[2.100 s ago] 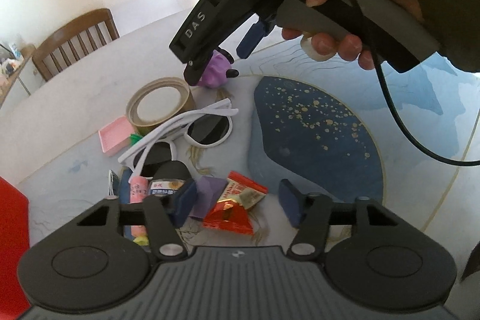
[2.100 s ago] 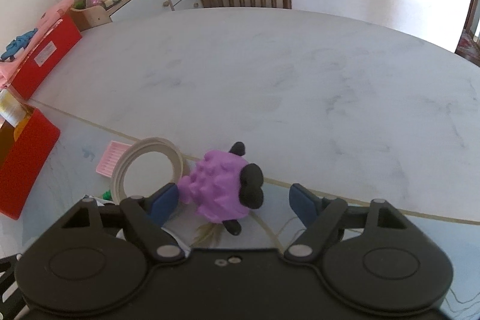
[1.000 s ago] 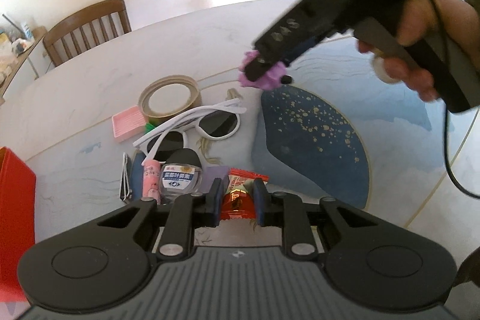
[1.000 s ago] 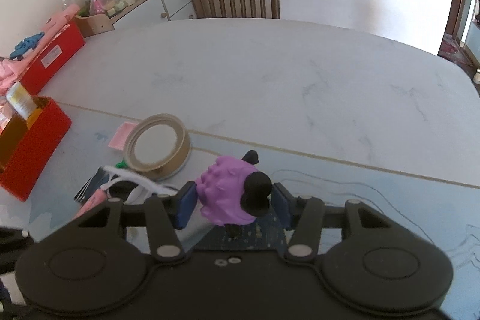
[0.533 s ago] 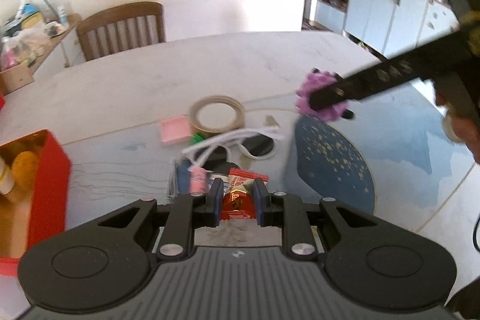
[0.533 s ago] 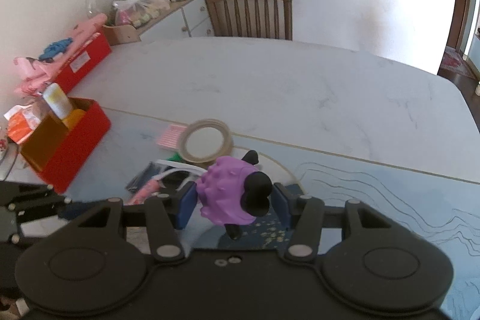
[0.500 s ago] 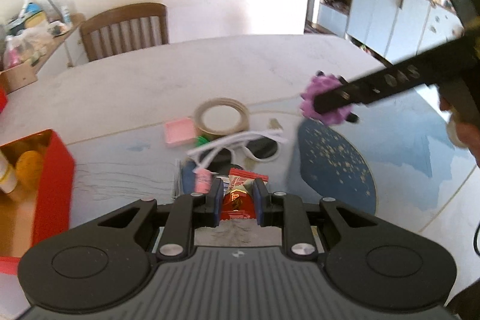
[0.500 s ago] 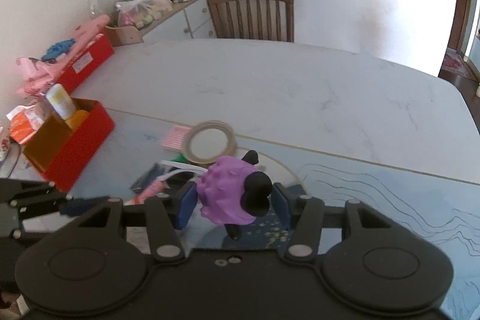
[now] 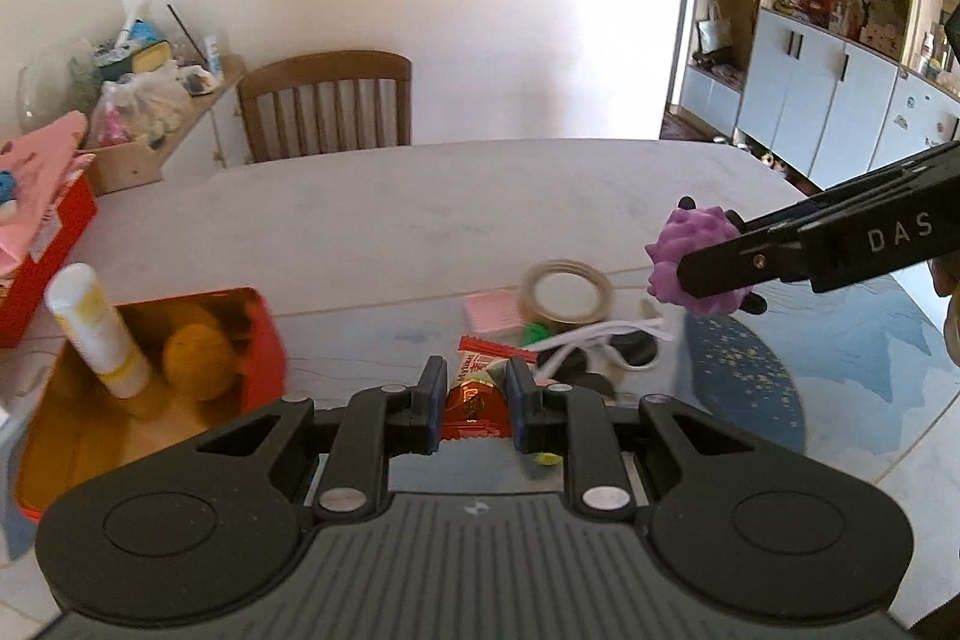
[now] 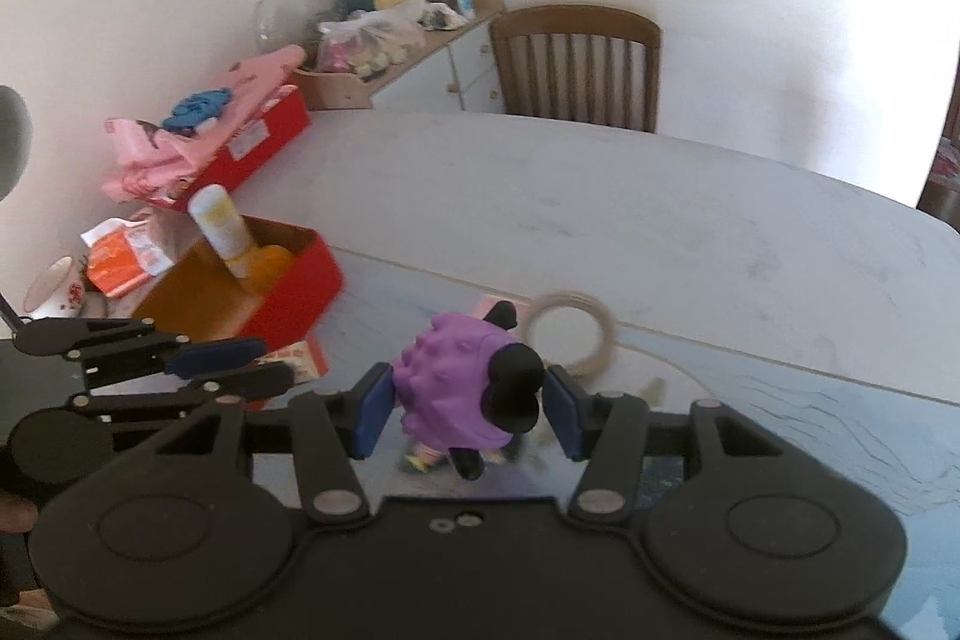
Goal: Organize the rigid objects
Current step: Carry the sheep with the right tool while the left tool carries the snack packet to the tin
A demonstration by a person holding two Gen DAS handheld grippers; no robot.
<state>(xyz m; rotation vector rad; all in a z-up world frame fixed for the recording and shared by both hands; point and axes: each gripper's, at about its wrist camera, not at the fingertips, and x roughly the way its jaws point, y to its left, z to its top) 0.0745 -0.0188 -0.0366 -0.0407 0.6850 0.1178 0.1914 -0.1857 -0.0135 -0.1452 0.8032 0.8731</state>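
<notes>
Between the blue pads of the left gripper (image 9: 477, 403), nearest the left wrist camera, a red candy packet (image 9: 477, 400) is clamped, held clear of the table (image 9: 420, 208). Right gripper (image 10: 469, 409): pads pressed on both flanks of a purple knobbly toy (image 10: 456, 388) with black head and feet; toy lifted off the surface, seen in the left view as a purple lump (image 9: 690, 262) at the tip of a black arm. Below the grippers, on the table mat (image 9: 840, 370): white sunglasses (image 9: 606, 340), a small green item (image 9: 534, 333), a pink block (image 9: 492, 313), and a tape roll (image 9: 567, 289) lying flat just beyond the block; other items under the grippers too hidden to tell. To the left of this pile, an open red box (image 9: 264, 340) with a gold-coloured inside; contents: a white tube (image 9: 99, 334) with a yellow band, leaning upright, and a round orange-yellow object (image 9: 198, 361) touching its base. Beside the box in the right view: an orange-and-white packet (image 10: 123, 250) and a white cup (image 10: 54, 286). Farther back, a second red box (image 10: 258, 142) heaped with pink cloth (image 10: 180, 148) and something blue on top. Beyond the table, a wooden chair (image 9: 327, 100) and a sideboard (image 10: 408, 64) crowded with bags and bottles, contents not legible.
</notes>
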